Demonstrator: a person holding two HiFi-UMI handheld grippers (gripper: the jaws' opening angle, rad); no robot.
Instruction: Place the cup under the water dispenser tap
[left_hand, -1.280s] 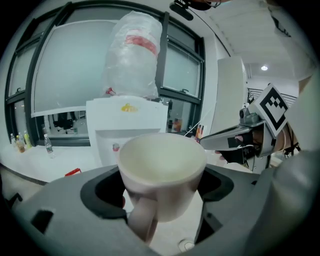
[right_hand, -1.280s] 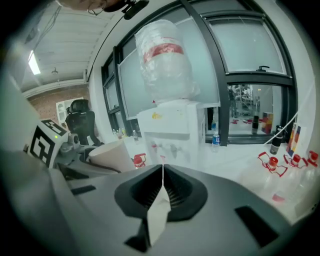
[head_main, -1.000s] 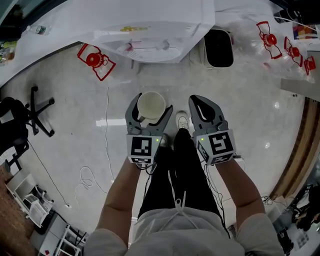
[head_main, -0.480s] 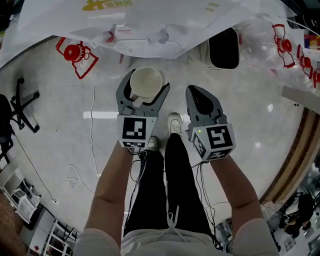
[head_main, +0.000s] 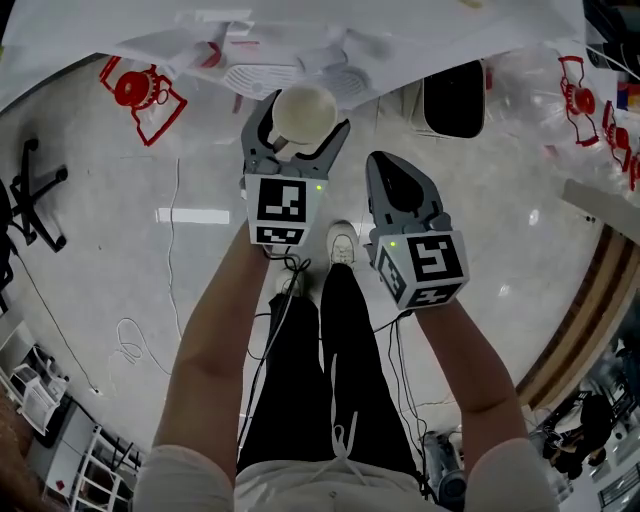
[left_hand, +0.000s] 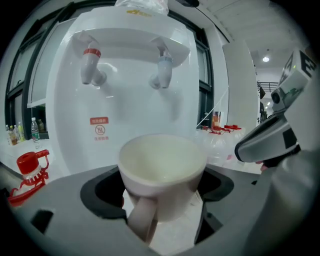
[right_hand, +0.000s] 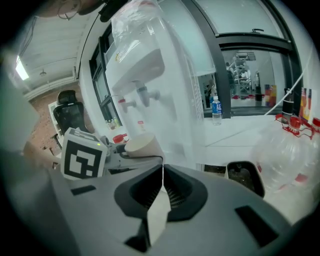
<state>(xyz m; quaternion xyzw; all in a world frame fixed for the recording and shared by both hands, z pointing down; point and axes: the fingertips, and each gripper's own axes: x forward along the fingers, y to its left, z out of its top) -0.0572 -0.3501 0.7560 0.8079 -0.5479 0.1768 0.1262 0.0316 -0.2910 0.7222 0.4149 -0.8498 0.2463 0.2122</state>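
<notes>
A cream mug (head_main: 304, 112) sits upright between the jaws of my left gripper (head_main: 296, 125), which is shut on it. In the left gripper view the cup (left_hand: 162, 172) has its handle toward the camera and hangs in front of the white water dispenser (left_hand: 127, 95), below its red tap (left_hand: 91, 64) and blue tap (left_hand: 162, 70). My right gripper (head_main: 398, 190) is to the right of the left one, jaws closed together on nothing. From the right gripper view I see the cup (right_hand: 141, 144), the left gripper's marker cube (right_hand: 82, 154) and the dispenser (right_hand: 150, 85).
The dispenser's drip grille (head_main: 262, 80) lies just past the cup. A black bin (head_main: 452, 97) stands right of the dispenser. Clear water bottles with red caps (head_main: 575, 100) lie at the far right, a red handle (head_main: 140, 88) at the left. An office chair base (head_main: 30, 195) stands further left.
Both grippers have moved forward toward the dispenser. The cup, still held by the left gripper, now reaches the drip grille's edge. The right gripper stays shut.
</notes>
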